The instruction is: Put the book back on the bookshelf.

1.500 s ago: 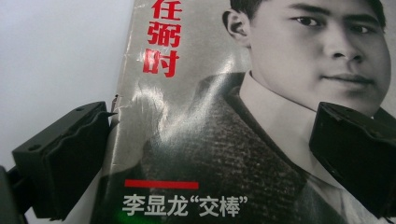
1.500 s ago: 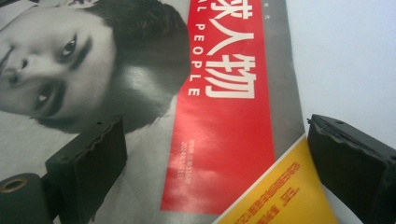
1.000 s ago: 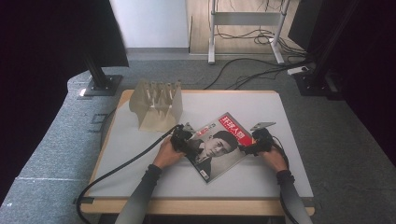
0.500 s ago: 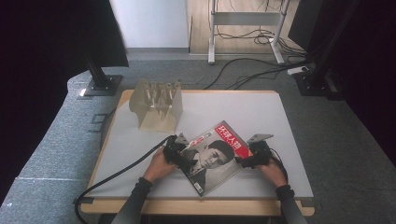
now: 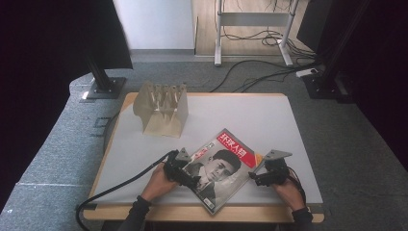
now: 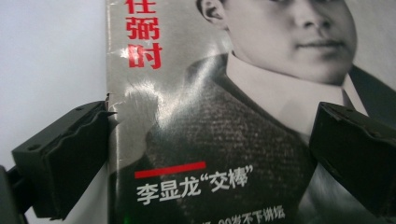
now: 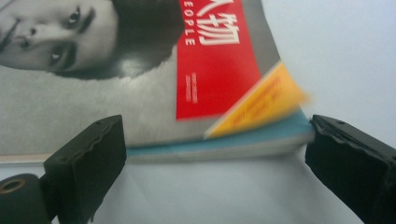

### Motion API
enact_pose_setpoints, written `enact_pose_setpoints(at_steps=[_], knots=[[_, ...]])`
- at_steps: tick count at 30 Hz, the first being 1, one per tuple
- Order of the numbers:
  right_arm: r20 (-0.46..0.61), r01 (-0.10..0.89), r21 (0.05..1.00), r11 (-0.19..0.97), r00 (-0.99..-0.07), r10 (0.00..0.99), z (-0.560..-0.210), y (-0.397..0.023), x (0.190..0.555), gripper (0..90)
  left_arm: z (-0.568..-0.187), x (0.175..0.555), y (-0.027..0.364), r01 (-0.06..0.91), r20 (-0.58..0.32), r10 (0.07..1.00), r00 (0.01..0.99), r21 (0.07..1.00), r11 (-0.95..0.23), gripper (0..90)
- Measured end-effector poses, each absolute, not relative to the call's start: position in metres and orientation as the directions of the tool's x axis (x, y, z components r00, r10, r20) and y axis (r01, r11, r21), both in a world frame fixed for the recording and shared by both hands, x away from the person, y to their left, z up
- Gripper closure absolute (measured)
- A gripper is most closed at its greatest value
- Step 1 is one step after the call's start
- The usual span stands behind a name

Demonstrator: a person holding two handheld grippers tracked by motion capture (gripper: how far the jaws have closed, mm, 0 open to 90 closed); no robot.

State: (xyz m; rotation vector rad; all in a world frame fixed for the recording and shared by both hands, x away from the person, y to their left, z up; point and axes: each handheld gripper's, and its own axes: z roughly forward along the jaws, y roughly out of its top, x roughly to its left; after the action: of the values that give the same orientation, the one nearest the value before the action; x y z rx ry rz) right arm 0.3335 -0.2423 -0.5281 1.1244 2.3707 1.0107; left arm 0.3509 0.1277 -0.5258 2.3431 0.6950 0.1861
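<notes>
A magazine (image 5: 219,168) with a grey portrait cover and a red title band lies skewed near the table's front edge. My left gripper (image 5: 185,175) is at its left spine edge. In the left gripper view the cover (image 6: 210,93) spans the space between the wide-apart jaws, and the left jaw touches the spine. My left gripper (image 6: 210,116) is open. My right gripper (image 5: 257,175) sits at the magazine's right edge. In the right gripper view the page edge (image 7: 219,144) runs between the spread jaws, with the yellow cover corner (image 7: 261,100) blurred and slightly raised. My right gripper (image 7: 215,128) is open.
A beige slotted rack (image 5: 161,108) stands at the table's back left. The white tabletop (image 5: 250,115) stretches behind the magazine. A black cable (image 5: 120,185) trails off the front left. A stand base (image 5: 103,86) and loose cables (image 5: 260,72) lie on the floor beyond.
Both hands and the magazine have shifted toward the table's front edge. The magazine's bottom corner now lies close to that edge.
</notes>
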Motion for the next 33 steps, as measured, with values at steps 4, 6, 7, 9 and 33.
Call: enact_pose_setpoints(at_steps=[4, 6, 7, 9, 33], knots=[[-0.032, 0.539, 0.697, 0.473, -0.636, 0.771, -0.529, -0.243, 0.331, 3.5, -0.524, 0.34, 0.128, 0.422, -0.05, 0.508, 0.86, 0.628, -0.653, 0.0], [-0.036, 0.545, 0.691, 0.475, -0.63, 0.776, -0.529, -0.243, 0.332, 0.8, -0.522, 0.339, 0.13, 0.413, -0.05, 0.49, 0.87, 0.614, -0.672, 0.0], [-0.042, 0.544, 0.689, 0.479, -0.63, 0.775, -0.529, -0.243, 0.333, 0.0, -0.521, 0.34, 0.132, 0.403, -0.052, 0.472, 0.88, 0.607, -0.685, 0.0], [-0.044, 0.548, 0.686, 0.478, -0.625, 0.779, -0.53, -0.242, 0.335, 0.0, -0.518, 0.345, 0.139, 0.403, -0.048, 0.471, 0.881, 0.598, -0.693, 0.0], [-0.008, 0.616, 0.678, 0.401, -0.54, 0.842, -0.532, -0.225, 0.4, 0.0, -0.524, 0.405, 0.172, 0.531, 0.005, 0.685, 0.728, 0.629, -0.568, 0.0]])
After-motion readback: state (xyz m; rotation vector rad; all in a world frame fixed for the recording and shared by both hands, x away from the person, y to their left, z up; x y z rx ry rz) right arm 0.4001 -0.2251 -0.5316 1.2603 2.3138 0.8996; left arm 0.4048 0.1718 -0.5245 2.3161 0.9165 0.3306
